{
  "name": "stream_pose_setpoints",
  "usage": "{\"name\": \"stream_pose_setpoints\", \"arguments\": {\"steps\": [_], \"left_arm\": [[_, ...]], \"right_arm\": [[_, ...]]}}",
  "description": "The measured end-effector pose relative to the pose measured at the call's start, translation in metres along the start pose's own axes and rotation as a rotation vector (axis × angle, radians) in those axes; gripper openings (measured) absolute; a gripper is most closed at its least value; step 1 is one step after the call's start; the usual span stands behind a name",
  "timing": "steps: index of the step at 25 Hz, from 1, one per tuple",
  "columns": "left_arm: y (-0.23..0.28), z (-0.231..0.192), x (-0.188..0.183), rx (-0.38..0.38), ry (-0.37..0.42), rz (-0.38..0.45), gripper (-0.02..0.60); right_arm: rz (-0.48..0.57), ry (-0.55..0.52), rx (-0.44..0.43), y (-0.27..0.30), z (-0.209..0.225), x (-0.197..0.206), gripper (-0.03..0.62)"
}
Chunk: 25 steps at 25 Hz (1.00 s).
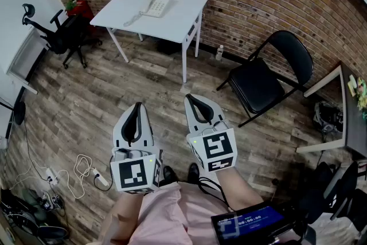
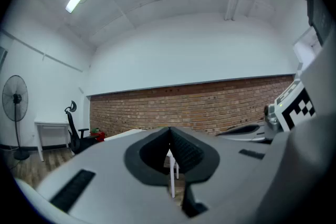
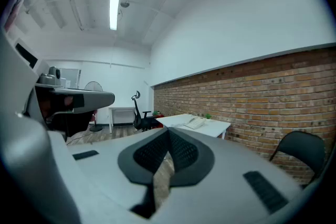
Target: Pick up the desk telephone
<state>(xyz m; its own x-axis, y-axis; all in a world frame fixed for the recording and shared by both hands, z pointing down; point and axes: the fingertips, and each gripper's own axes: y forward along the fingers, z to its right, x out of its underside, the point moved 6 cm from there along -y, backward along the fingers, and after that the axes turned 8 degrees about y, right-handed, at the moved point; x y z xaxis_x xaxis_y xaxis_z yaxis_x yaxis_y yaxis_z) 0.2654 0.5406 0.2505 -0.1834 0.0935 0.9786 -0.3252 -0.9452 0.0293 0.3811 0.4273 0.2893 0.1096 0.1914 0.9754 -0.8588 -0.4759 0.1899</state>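
A white desk telephone (image 1: 156, 5) lies on a white table (image 1: 183, 14) against the brick wall, far ahead of me. In the right gripper view the telephone (image 3: 195, 123) shows small on that table (image 3: 214, 126). My left gripper (image 1: 136, 107) and right gripper (image 1: 191, 100) are held side by side over the wood floor, well short of the table. Both have their jaws closed together with nothing between them. In the left gripper view the left gripper (image 2: 169, 131) points level at the brick wall, and only a table leg shows past its jaws.
A black folding chair (image 1: 266, 78) stands to the right of the table. A black office chair (image 1: 60, 34) sits at the left. Cables and a power strip (image 1: 86, 172) lie on the floor at lower left. A desk edge (image 1: 344, 117) is at the right.
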Motion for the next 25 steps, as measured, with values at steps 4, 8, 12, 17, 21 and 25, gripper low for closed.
{"name": "stream_pose_setpoints", "arguments": {"steps": [4,8,12,17,21,25], "left_arm": [[0.008,0.002,0.000,-0.005,0.005,-0.003,0.011],[0.011,0.006,0.003,-0.023,0.001,-0.013,0.011],[0.010,0.004,0.004,-0.075,-0.054,0.015,0.063],[0.016,-0.004,0.012,-0.085,-0.082,-0.009,0.199],[0.030,-0.017,0.020,-0.098,-0.058,-0.020,0.201],[0.060,-0.037,0.039,-0.092,-0.063,-0.056,0.201]], "right_arm": [[-0.007,0.000,-0.007,0.005,0.007,-0.001,-0.003],[-0.005,-0.003,-0.014,0.006,0.014,0.000,-0.003],[0.009,0.034,-0.047,0.009,0.022,-0.001,0.122],[-0.005,0.033,-0.046,0.019,0.027,0.002,0.252],[-0.018,0.033,-0.047,0.042,0.028,0.004,0.252],[-0.044,0.032,-0.035,0.081,0.033,0.011,0.250]]}}
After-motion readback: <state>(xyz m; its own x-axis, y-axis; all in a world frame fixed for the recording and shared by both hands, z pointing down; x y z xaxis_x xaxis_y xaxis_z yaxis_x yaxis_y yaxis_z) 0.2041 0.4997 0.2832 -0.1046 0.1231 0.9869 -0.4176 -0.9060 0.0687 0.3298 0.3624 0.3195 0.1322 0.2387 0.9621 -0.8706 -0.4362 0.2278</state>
